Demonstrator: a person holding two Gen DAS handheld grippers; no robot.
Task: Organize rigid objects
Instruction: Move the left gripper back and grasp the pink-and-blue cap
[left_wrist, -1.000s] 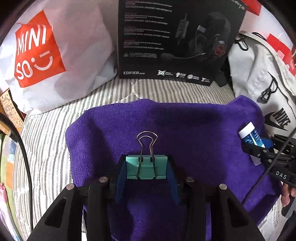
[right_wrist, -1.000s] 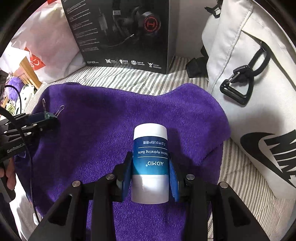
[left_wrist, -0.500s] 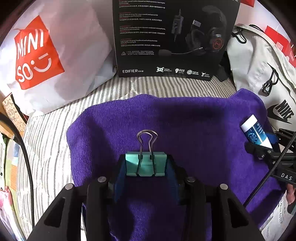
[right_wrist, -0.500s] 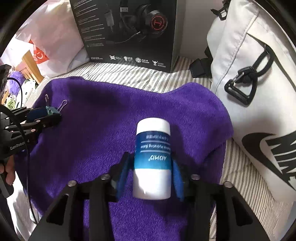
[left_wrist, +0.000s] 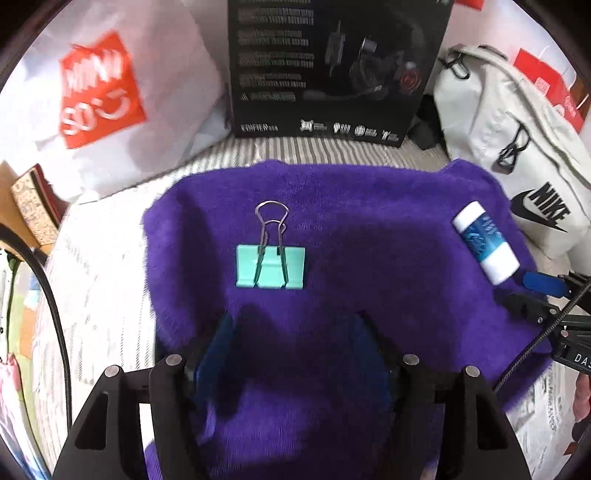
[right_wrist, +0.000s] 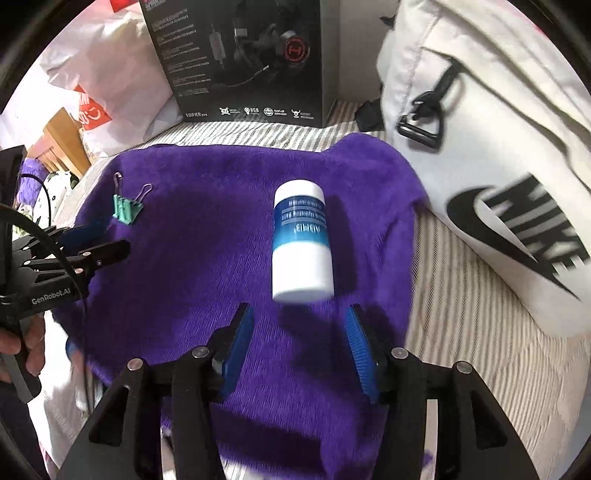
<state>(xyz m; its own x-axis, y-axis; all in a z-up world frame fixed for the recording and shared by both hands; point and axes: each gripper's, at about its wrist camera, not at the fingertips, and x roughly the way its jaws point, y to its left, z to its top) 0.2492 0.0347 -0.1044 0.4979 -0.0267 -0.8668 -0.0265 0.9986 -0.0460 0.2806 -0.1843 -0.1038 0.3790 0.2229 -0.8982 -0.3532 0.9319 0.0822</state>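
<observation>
A purple towel lies spread over a striped cloth surface and fills the middle of both views. Along the top of the frames stand a black headset box, a white shopping bag with an orange logo at the upper left, and a white Nike bag at the right, its edge just beside the towel; none of them lies between the grippers and the two small items. A teal binder clip rests flat on the towel in the centre of the left wrist view, its wire handles pointing toward the top of the frame. A white and blue balm bottle lies on its side on the towel in the centre of the right wrist view, cap toward the top; whether anything is in it cannot be told. The left hand-held gripper has just been opening, its jaws standing apart below the clip, nothing between them. The right hand-held gripper has also just been opening, and its blue pads stand clear of the bottle, below its base. A person's hand shows at the left edge.
</observation>
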